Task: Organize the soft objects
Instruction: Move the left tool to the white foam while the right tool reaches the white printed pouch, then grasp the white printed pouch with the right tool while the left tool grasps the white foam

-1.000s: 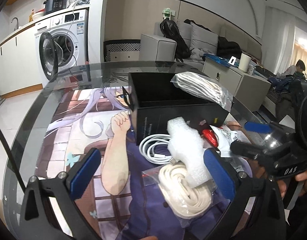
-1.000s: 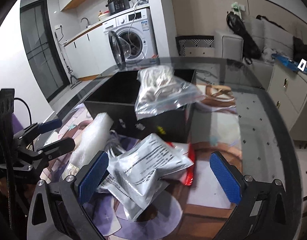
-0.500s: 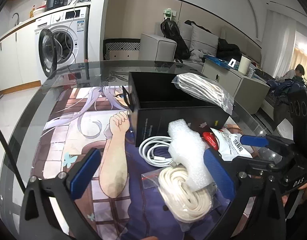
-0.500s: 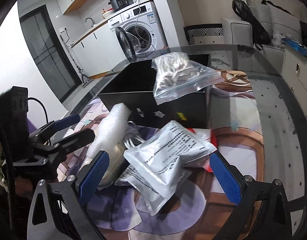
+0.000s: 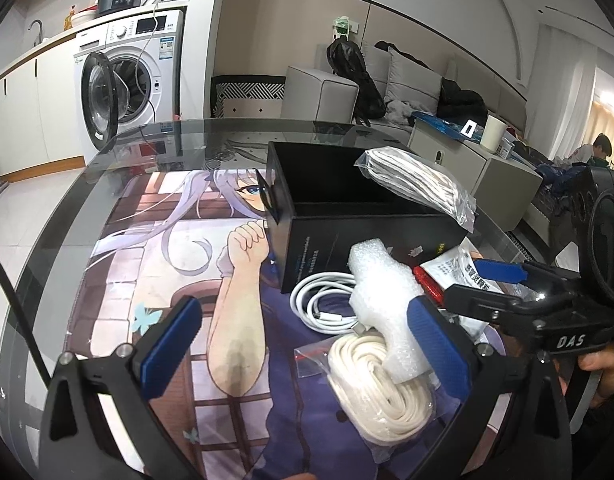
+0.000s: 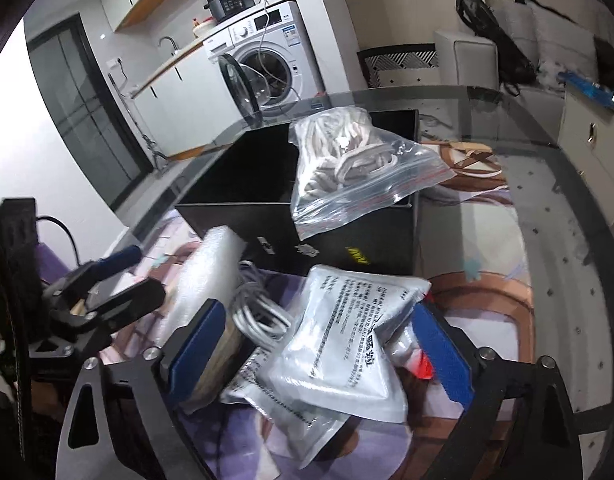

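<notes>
A black open box stands on the mat, with a clear bag of pale rope draped over its rim. In front of it lie a white foam sheet, a white cable, a bagged cream rope coil, a silver pouch and a red packet. My left gripper is open over the cable and foam. My right gripper straddles the silver pouch and its jaws are closing.
A printed mat covers the round glass table. Behind the table are a washing machine with its door open, a grey sofa and a low cabinet. A person's hand holds the right gripper.
The right gripper's fingers have drawn closer together around the silver pouch, which now looms larger between them. The left gripper has hardly moved.
</notes>
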Available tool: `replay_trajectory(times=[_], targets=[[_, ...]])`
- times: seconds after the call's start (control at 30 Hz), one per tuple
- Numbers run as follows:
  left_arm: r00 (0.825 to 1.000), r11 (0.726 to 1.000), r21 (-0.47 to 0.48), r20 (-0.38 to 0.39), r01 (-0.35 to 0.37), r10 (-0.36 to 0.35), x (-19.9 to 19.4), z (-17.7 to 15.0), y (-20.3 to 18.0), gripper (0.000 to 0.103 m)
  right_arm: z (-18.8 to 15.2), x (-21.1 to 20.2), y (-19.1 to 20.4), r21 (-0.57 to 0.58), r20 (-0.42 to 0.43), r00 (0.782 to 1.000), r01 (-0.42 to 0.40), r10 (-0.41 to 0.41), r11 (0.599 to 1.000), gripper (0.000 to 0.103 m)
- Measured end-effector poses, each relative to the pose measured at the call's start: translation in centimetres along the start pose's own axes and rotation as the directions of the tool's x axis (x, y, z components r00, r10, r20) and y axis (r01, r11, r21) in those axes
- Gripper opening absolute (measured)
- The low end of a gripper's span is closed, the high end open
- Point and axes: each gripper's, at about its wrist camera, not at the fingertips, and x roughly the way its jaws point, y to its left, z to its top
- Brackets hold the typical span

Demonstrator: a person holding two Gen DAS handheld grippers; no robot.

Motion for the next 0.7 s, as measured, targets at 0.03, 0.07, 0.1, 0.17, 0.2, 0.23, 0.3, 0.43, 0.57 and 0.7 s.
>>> replay_trajectory(times=[0.03, 0.07, 0.1, 0.17, 0.2, 0.23, 0.3, 0.43, 0.57, 0.7], targets=[[1.000, 1.000, 0.001, -0.001, 0.001, -0.001, 0.0, 0.0, -0.1, 0.103, -0.1, 0.0, 0.2, -0.014, 0.000, 1.000, 0.017, -0.017, 1.000, 0.090], [1.000, 1.000, 0.002, -0.002, 0.002, -0.002, 0.1, 0.0, -0.1, 0.103, -0.2, 0.1, 0.3, -0.028, 0.000, 0.999, 0.034, -0.034, 0.999, 0.087], [1.000, 1.000, 0.002, -0.003, 0.003, -0.003, 0.2, 0.0, -0.1, 0.103, -0.3, 0.2, 0.3, -0.037, 0.000, 0.999, 0.049, -0.049, 0.998, 0.085], [1.000, 1.000, 0.005, -0.006, 0.002, -0.002, 0.3, 0.0, -0.2, 0.103, -0.5, 0.2, 0.2, -0.044, 0.004, 0.998, 0.058, -0.058, 0.997, 0.082], [1.000, 1.000, 0.007, -0.007, 0.001, -0.001, 0.3, 0.0, -0.2, 0.103, -0.7, 0.1, 0.1, -0.053, 0.009, 0.998, 0.059, -0.059, 0.997, 0.081], [1.000, 1.000, 0.009, -0.008, 0.000, 0.000, 0.3, 0.0, -0.3, 0.103, -1.1, -0.2, 0.0, -0.064, 0.012, 0.998, 0.057, -0.056, 0.996, 0.080], [1.000, 1.000, 0.010, -0.011, -0.003, 0.003, 0.4, 0.0, -0.3, 0.103, -1.2, -0.4, -0.1, -0.080, 0.017, 0.997, 0.075, -0.073, 0.994, 0.080], [1.000, 1.000, 0.009, -0.013, -0.002, 0.002, 0.4, 0.0, -0.2, 0.103, -1.4, -0.5, -0.4, -0.119, 0.010, 0.995, 0.098, -0.097, 0.988, 0.080], [1.000, 1.000, 0.022, -0.017, -0.001, 0.001, 0.6, 0.0, -0.3, 0.103, -1.9, 0.0, 0.4, -0.194, 0.006, 0.988, 0.154, -0.156, 0.969, 0.073], [1.000, 0.999, 0.033, -0.020, 0.003, -0.003, 0.7, 0.1, -0.7, 0.103, -2.2, 0.2, 1.5, -0.256, 0.036, 0.977, 0.214, -0.212, 0.943, 0.073]])
